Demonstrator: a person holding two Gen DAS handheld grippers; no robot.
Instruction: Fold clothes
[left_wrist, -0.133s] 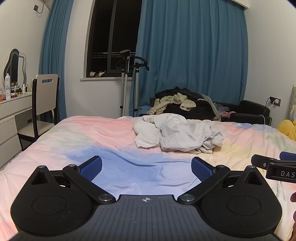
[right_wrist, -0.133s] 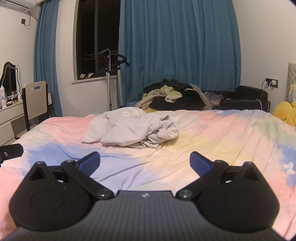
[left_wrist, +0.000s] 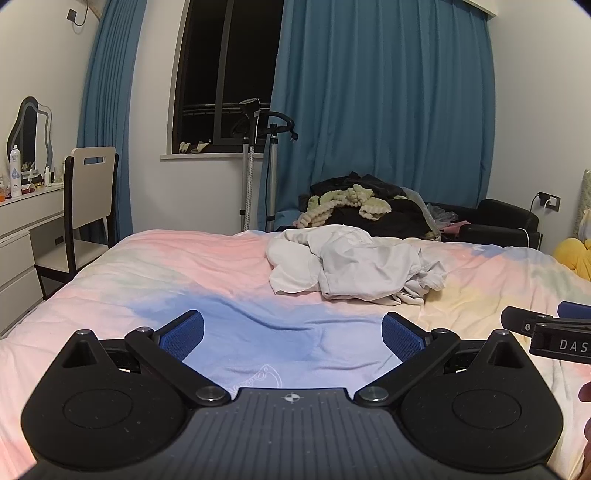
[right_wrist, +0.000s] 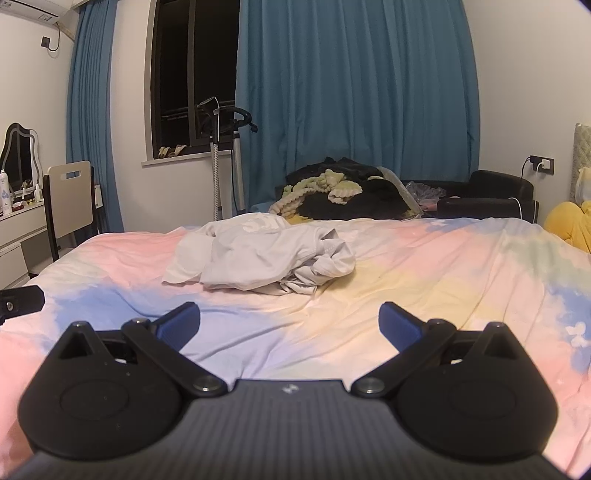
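Observation:
A crumpled white garment (left_wrist: 354, 266) lies in a heap on the pastel bedspread (left_wrist: 184, 273), toward the far side of the bed; it also shows in the right wrist view (right_wrist: 266, 258). My left gripper (left_wrist: 292, 334) is open and empty, low over the blue patch of the bedspread, well short of the garment. My right gripper (right_wrist: 289, 325) is open and empty, over the yellow and pink part of the bedspread (right_wrist: 424, 273), with the garment ahead and to the left. The right gripper's tip shows at the right edge of the left wrist view (left_wrist: 546, 325).
A pile of dark and pale-green clothes (left_wrist: 362, 210) sits on a black sofa (left_wrist: 506, 218) behind the bed. A garment steamer stand (left_wrist: 258, 162) is by the window. A chair (left_wrist: 88, 199) and white dresser (left_wrist: 26, 229) are at the left. A yellow plush (left_wrist: 572, 254) lies at the right.

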